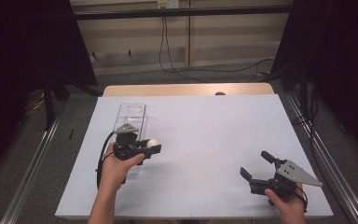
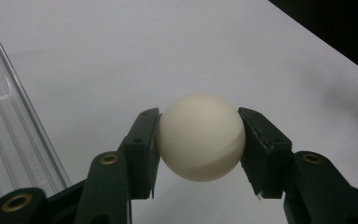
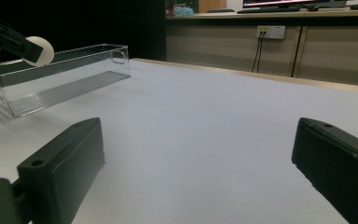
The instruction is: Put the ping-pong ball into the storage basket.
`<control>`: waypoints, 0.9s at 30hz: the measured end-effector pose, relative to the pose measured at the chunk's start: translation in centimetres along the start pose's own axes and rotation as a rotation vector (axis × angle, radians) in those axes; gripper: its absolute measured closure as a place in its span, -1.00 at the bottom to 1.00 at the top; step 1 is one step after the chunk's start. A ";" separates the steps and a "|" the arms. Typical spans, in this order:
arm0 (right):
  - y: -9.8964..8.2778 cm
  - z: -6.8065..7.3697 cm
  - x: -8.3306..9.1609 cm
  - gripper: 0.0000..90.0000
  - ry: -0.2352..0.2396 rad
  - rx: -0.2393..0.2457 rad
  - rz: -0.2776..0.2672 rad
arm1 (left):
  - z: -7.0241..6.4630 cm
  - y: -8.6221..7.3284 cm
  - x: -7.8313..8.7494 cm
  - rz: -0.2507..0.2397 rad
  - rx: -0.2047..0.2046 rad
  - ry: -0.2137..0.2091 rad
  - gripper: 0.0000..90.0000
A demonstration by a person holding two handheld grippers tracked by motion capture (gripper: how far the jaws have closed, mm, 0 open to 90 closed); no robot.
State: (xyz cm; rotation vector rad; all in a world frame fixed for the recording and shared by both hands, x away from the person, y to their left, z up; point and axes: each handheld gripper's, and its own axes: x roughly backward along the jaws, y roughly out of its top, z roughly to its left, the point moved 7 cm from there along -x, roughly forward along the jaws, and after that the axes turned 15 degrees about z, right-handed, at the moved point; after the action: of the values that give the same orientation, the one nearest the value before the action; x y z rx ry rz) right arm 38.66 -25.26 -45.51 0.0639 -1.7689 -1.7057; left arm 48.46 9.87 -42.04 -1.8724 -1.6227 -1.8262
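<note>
One white ball (image 2: 201,137) clamped in left gripper (image 2: 199,149); one clear bin (image 1: 131,122); right gripper (image 1: 257,166) apart.

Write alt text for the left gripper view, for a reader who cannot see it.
A white ball is clamped between the two black jaws of the left gripper, held above a white table. The edge of a clear plastic bin runs along the left side.

Dim, soft frames; bright white table (image 1: 205,135), dark edges, shadows perhaps faint.
</note>
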 end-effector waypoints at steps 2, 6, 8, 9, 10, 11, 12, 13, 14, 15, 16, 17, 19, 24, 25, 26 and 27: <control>0.0 0.0 0.0 -0.96 -0.002 0.001 0.000 | 0.1 0.0 0.1 0.002 -0.002 0.003 0.13; 0.0 0.0 0.0 -0.96 0.001 0.001 -0.002 | 0.3 0.0 0.2 0.001 -0.003 0.009 0.13; 0.0 0.0 0.0 -0.96 -0.002 0.001 -0.002 | 0.3 0.0 0.2 -0.005 0.007 0.006 0.13; 0.0 0.0 0.0 -0.96 -0.002 0.000 0.001 | 0.3 0.0 0.3 -0.003 0.006 0.006 0.13; 0.0 0.0 0.0 -0.96 -0.001 0.000 0.000 | 0.4 0.0 0.3 -0.006 0.008 0.009 0.13; 0.0 0.0 0.0 -0.96 -0.001 0.002 -0.001 | 0.4 0.0 0.3 -0.005 0.010 0.011 0.13; 0.0 0.0 0.0 -0.96 -0.002 0.001 0.000 | 0.4 0.0 0.3 -0.010 0.012 0.003 0.13; 0.0 0.0 0.0 -0.96 -0.001 0.000 0.000 | 0.5 -0.1 0.4 -0.002 0.004 0.008 0.13; 0.0 0.0 0.0 -0.96 -0.002 0.001 -0.001 | 0.5 -0.1 0.4 -0.003 0.001 0.010 0.13; 0.0 0.0 0.0 -0.96 -0.002 0.001 0.000 | 0.6 -0.1 0.5 -0.003 0.004 0.012 0.13; 0.0 0.0 0.0 -0.96 -0.002 0.001 0.000 | 0.6 -0.1 0.5 -0.004 0.002 0.010 0.13; 0.0 0.0 0.0 -0.96 -0.002 0.001 -0.001 | 0.6 -0.1 0.5 -0.005 0.007 0.015 0.13; 0.0 0.0 0.0 -0.96 -0.002 0.001 -0.001 | 0.6 0.0 0.6 -0.014 0.015 0.011 0.13; 0.0 0.0 0.0 -0.96 -0.002 -0.002 -0.003 | 0.6 0.0 0.8 -0.015 0.014 0.018 0.13; 0.0 0.0 0.0 -0.96 -0.002 0.003 -0.002 | 0.7 0.0 0.9 -0.013 0.009 0.021 0.13; 0.0 0.0 0.0 -0.96 -0.002 0.002 -0.002 | 0.6 0.0 0.9 -0.020 0.016 0.015 0.13; 0.0 0.0 0.0 -0.96 -0.002 0.001 -0.001 | 0.7 0.0 1.0 -0.017 0.012 0.015 0.13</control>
State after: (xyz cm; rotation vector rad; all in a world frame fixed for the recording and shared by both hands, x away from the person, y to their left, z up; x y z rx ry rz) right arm 38.64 -25.28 -45.48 0.0637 -1.7710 -1.7064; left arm 48.68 10.90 -41.53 -1.8413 -1.6465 -1.8285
